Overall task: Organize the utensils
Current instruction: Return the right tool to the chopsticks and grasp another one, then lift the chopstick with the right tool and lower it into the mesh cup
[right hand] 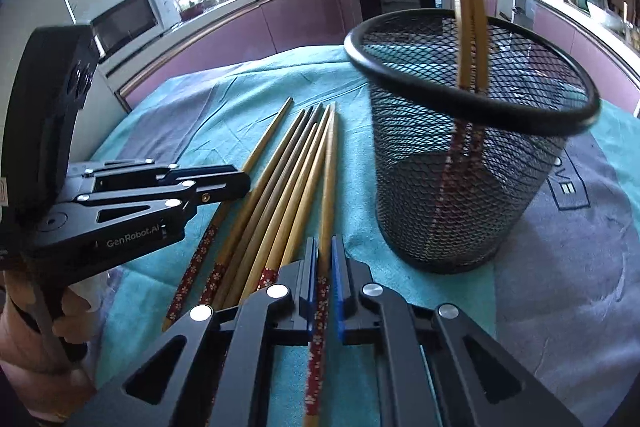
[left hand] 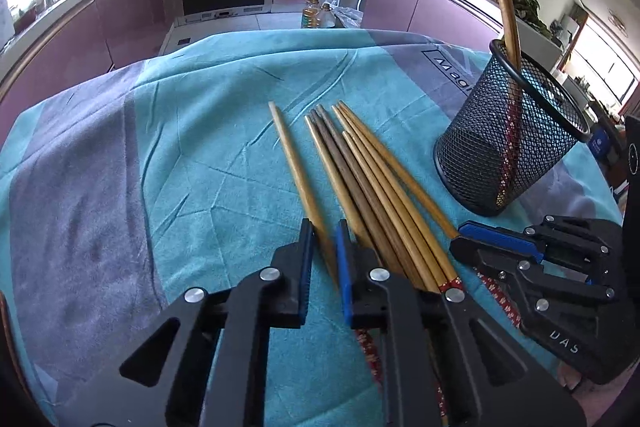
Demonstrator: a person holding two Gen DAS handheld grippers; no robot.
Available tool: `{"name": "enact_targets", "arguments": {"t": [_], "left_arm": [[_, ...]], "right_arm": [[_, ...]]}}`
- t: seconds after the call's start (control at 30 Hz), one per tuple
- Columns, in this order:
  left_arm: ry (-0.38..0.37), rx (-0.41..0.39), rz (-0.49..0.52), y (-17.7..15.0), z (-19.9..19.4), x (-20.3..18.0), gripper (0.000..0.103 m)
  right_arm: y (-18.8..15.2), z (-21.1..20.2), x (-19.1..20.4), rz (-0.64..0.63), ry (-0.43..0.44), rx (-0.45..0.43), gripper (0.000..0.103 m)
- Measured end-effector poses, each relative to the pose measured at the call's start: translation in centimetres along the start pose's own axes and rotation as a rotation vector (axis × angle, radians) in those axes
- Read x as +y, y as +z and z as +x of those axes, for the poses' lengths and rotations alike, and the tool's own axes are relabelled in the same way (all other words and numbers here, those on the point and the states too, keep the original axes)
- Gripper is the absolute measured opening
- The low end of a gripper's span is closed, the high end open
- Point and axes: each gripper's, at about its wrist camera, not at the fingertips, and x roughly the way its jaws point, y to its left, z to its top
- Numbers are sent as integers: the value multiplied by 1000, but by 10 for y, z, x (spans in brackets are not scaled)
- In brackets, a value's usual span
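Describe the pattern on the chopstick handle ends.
Dark red with small white flowers on the wooden chopsticks' handle ends; clearest in the right wrist view.

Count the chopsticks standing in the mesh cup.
2. Both chopsticks stand side by side in the mesh cup, patterned ends down; the left wrist view overlaps them into one.

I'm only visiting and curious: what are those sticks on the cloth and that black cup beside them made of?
The chopsticks look like wood or bamboo: tan and darker brown shafts with faint grain, some ends wrapped in a red flowered pattern. The cup looks like black-coated metal mesh; you can see through its wall, and a solid ring forms the rim. The cloth seems a soft, creased teal-and-grey fabric.
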Motion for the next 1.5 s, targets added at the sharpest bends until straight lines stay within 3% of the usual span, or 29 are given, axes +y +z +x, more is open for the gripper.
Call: {"name": "enact_targets", "arguments": {"t": [0.2,0.37,0.7,0.83,1.07,1.3,1.5], "left_arm": [[-23,-26,-22,-8,-12,2,8],[-51,-29,7,-17,-23,-5,8],[-41,19,69,-27,-14,-10,8],[-46,21,89,-22,-10,-13,16],[-31,18,84,-14,-3,-10,11],[-51,2,34,-11,-12,-3,8],[-106,-70,55,-4,-49,-11,7]], "right_arm": [[2,-18,-5,11,36,-55,6],[-2,-20,3,-32,74,-23,6],[-8,-6,6,-83,12,50,6],[-2,1,8,-89,-1,51,8],[9,8,3,-63,23,45,7],[10,-11,2,-47,57,-8,6],[18,-46,1,-58,120,-80,6]]}}
